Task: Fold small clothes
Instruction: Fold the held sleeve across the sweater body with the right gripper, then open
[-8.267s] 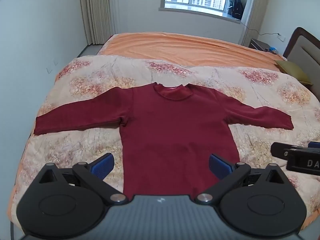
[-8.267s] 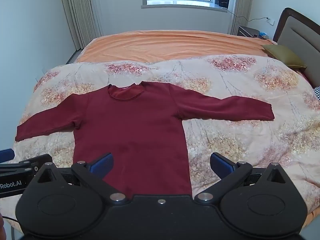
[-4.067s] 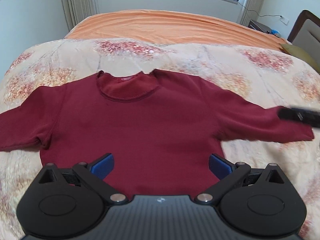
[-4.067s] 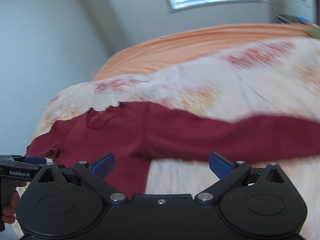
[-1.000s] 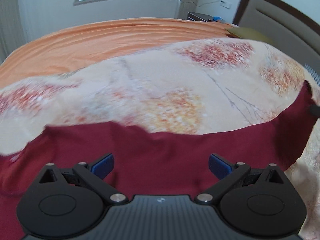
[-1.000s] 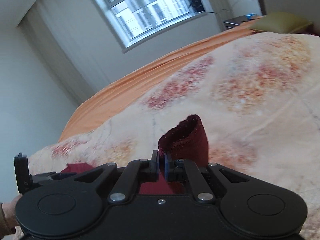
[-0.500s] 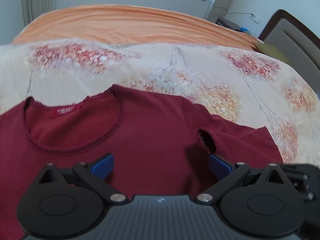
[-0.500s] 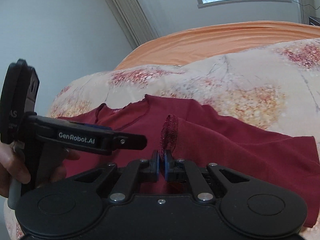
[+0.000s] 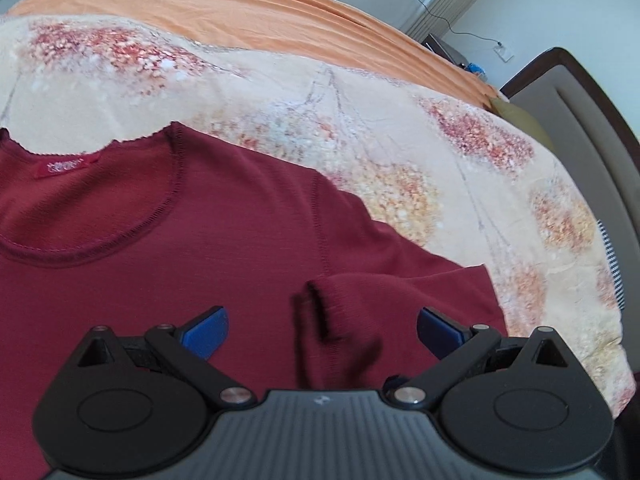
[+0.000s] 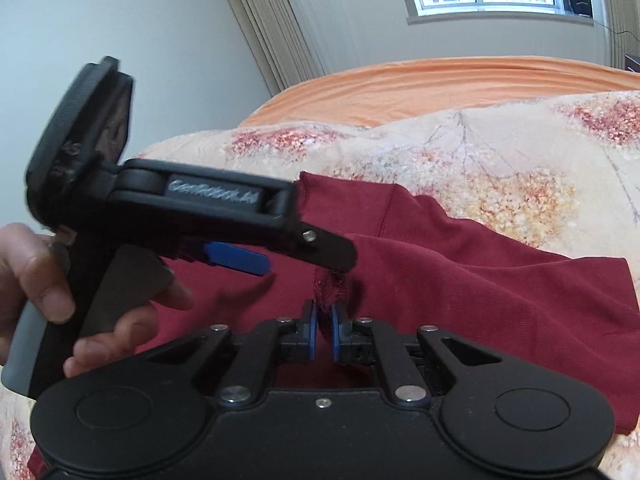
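While the dark red top (image 9: 220, 240) lay flat on the quilt (image 9: 360, 120), its right sleeve (image 9: 420, 300) was folded back over its chest, so the cuff (image 10: 330, 286) sat on the front of the top, below the neck hole. The top was a soft knit with fine ribs. It had a round neck band (image 9: 172, 200) with a bumpy stitched edge, and a small bright red label (image 9: 64, 166) was sewn inside the neck. The cuff had a rough, fuzzy rim and stood up a little from the top. The right gripper (image 10: 324, 332) was black and hard, with two flat blue pads. Its jaws had just opened a tiny bit, so only a thin gap showed between the pads, and the edge of the cuff was pinched at their tips. The left gripper (image 9: 322, 330) hung just over the top near the cuff. Its two blue pads stood wide apart, one on each side of the cuff, and nothing was held between them. A hand (image 10: 44, 276) was wrapped around its black handle, left of the top. The quilt under the top looked puffy and pale, with red and yellow blotches and thin branch lines. Past the top's neck lay a smooth orange sheet (image 9: 240, 12) with long soft creases. A padded headboard (image 9: 580, 92) with a dark frame stood far to the right of the top.
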Motion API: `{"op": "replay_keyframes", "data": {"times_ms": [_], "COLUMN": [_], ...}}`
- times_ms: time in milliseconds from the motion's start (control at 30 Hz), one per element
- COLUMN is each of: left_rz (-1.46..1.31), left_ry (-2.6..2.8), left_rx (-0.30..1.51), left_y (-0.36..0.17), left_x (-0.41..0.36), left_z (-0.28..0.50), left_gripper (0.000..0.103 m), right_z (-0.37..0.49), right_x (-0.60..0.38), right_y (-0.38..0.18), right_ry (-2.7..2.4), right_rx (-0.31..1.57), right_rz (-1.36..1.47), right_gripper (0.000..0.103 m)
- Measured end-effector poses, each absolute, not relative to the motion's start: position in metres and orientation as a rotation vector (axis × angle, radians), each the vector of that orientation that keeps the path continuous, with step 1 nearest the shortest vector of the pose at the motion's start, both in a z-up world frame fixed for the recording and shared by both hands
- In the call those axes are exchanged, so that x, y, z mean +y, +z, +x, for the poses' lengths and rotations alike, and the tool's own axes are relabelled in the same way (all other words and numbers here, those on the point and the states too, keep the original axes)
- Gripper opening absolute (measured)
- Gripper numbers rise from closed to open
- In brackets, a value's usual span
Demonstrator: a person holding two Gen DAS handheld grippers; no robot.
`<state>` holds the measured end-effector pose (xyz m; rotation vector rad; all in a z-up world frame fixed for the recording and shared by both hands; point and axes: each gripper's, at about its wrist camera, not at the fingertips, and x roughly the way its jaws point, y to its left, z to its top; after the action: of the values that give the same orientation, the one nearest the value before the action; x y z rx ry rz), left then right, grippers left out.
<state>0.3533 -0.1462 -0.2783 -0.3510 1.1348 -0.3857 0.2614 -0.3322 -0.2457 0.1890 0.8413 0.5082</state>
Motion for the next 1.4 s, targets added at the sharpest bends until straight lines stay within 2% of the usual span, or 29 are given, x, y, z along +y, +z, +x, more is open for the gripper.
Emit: {"op": "replay_keyframes", "data": {"times_ms": [167,233,300,333,467,533,567,600,633,667,833,1033,1333,1400], "left_rz": [-0.369,-0.359,-0.334,-0.320,-0.297,-0.301,-0.307,-0.315,-0.325,-0.336,-0.385,-0.402,-0.353,-0.357], "left_ry": [-0.327,-0.291,-0.266,-0.257,-0.225,-0.212,-0.207,-0.201,-0.196,-0.190,-0.162,-0.078,0.011,0.004], "left_rx": [1.128,1.108,1.093,1.086,1.097,1.104,1.107,1.109,1.106,1.100,1.052,0.993,0.984,0.987], "left_y": [-0.274,-0.268,-0.262,-0.260,-0.263,-0.266,-0.268,-0.269,-0.269,-0.268,-0.256,-0.231,-0.226,-0.230], "left_x": [-0.139,-0.128,-0.115,-0.107,-0.079,-0.064,-0.057,-0.049,-0.041,-0.031,0.019,0.092,0.179,0.180], "left_z": [0.359,0.357,0.354,0.352,0.340,0.334,0.330,0.327,0.323,0.320,0.308,0.304,0.295,0.297], "left_gripper": [0.097,0.098,0.098,0.099,0.100,0.100,0.100,0.100,0.100,0.100,0.100,0.100,0.101,0.101], "right_z": [0.252,0.251,0.247,0.244,0.239,0.237,0.238,0.240,0.244,0.248,0.265,0.270,0.252,0.255], "right_x": [-0.319,-0.311,-0.301,-0.295,-0.270,-0.255,-0.251,-0.250,-0.251,-0.255,-0.258,-0.176,-0.041,-0.037], "right_y": [-0.244,-0.246,-0.250,-0.253,-0.267,-0.276,-0.282,-0.285,-0.284,-0.281,-0.241,-0.216,-0.250,-0.261], "right_ry": [0.489,0.438,0.405,0.412,0.454,0.446,0.443,0.436,0.425,0.415,0.358,0.534,0.719,0.736], "right_rx": [0.826,0.834,0.820,0.811,0.802,0.787,0.797,0.802,0.809,0.818,0.782,0.734,0.794,0.847], "right_rz": [0.157,0.093,-0.026,-0.082,-0.270,-0.402,-0.446,-0.459,-0.437,-0.388,-0.125,-0.107,-0.122,-0.105], "right_gripper": [0.008,0.019,0.039,0.040,0.040,0.037,0.032,0.015,0.007,0.006,0.005,0.005,0.006,0.017]}}
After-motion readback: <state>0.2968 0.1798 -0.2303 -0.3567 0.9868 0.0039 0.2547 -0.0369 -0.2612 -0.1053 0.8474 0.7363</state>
